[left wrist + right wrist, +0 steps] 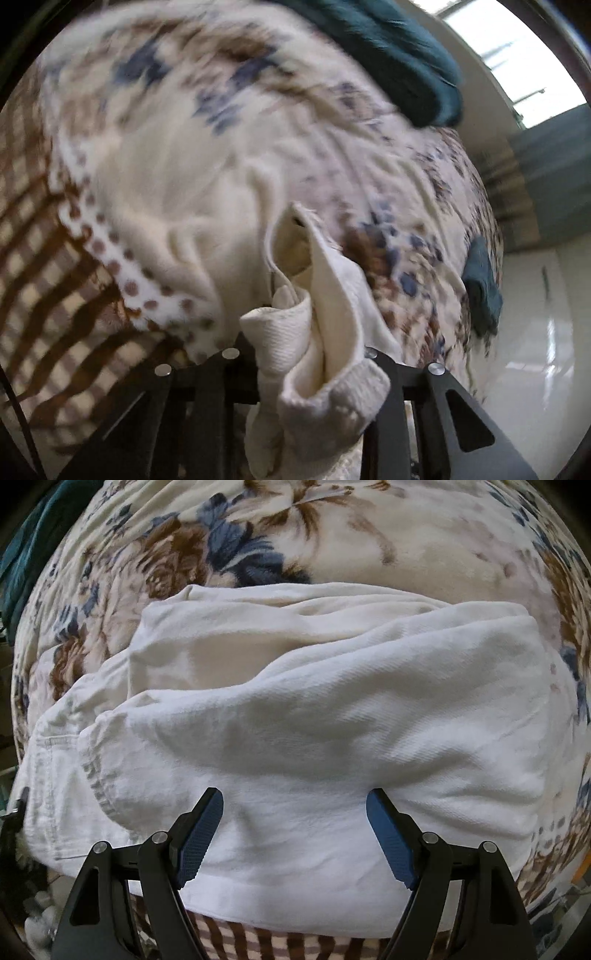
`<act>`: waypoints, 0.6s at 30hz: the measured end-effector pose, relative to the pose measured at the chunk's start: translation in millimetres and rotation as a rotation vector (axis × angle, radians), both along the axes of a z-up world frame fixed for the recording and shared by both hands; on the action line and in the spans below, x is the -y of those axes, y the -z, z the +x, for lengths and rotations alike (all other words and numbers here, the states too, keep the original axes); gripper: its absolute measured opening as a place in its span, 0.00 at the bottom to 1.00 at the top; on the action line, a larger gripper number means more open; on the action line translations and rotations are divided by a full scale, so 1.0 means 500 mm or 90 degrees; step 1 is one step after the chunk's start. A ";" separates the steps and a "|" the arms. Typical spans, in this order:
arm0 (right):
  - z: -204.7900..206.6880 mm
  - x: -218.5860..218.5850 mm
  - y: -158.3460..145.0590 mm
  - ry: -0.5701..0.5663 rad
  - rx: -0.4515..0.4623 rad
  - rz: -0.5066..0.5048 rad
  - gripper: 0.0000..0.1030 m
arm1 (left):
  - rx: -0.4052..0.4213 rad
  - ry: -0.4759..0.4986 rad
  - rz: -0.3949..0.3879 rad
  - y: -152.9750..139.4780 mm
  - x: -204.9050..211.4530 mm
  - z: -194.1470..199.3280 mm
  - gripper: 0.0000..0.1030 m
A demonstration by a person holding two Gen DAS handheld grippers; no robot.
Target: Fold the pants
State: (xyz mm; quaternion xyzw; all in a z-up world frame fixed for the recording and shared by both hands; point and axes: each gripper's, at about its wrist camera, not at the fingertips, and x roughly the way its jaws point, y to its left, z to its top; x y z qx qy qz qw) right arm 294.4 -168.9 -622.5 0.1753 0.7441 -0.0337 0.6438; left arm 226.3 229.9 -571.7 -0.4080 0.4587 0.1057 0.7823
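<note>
White pants (295,716) lie crosswise on the floral blanket (332,531), just ahead of our released right gripper (295,805); left gripper (314,354) clenches their bunched edge, so we judge it leads

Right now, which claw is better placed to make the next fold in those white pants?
Probably the left claw: it already grips the white pants; the right claw is open, holding nothing.
</note>
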 end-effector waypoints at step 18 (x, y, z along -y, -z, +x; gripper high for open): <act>-0.182 0.547 -0.121 0.196 0.064 -0.008 0.80 | 0.072 0.428 0.020 -0.138 0.752 0.026 0.21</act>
